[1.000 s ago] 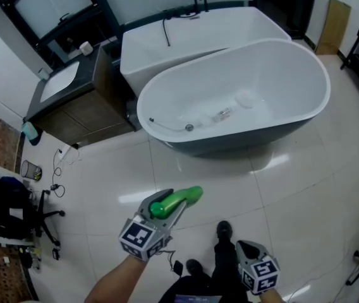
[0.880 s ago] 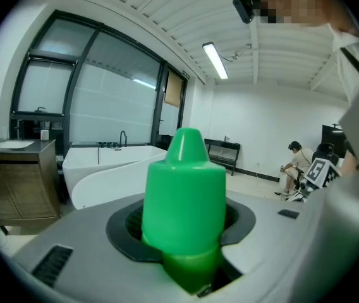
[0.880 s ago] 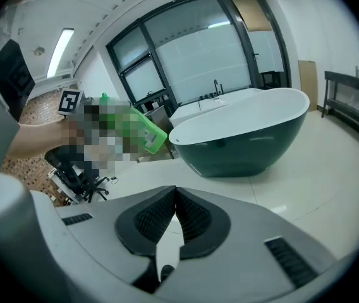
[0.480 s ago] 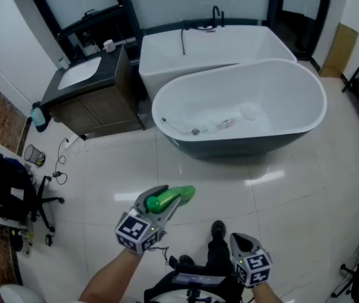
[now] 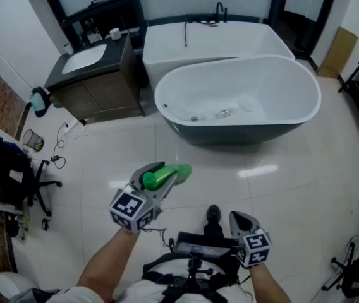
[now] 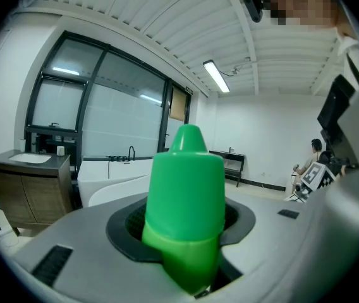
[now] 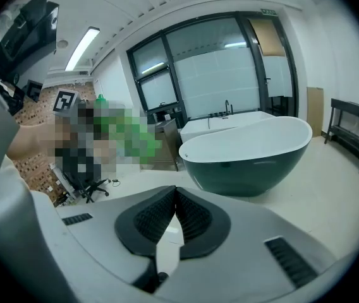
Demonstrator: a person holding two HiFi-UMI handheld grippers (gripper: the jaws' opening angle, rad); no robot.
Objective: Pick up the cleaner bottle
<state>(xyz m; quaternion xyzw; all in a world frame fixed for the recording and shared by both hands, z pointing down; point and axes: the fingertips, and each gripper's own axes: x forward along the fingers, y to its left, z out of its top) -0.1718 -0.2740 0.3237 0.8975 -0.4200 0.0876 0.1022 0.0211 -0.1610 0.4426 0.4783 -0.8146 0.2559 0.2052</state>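
1. Pale floor tiles (image 5: 293, 188), glossy and light-reflecting, cover the room. They are probably slippery and hard on anything dropped.
2. Two bathtubs stand on the far side. The oval tub (image 5: 243, 134) is gloss white inside with a dark outer shell. The boxy white tub (image 5: 230, 40) is behind it.
3. Dark wood vanity (image 5: 97, 103) stands at far left.
4. Cleaner bottle (image 5: 181, 171) is smooth green plastic with a rounded body and a cone-tipped cap. It is off the floor, in the air near the person and well apart from the tubs.
5. Left claw (image 5: 165, 178) pinches the bottle's body between dark ribbed pads. Judgement: the pickup looks achieved. Firm, even pressure and a steady angle are advised, as smooth plastic may slide.
6. Right claw (image 5: 241, 221), near right, is pressed together and holds nothing.
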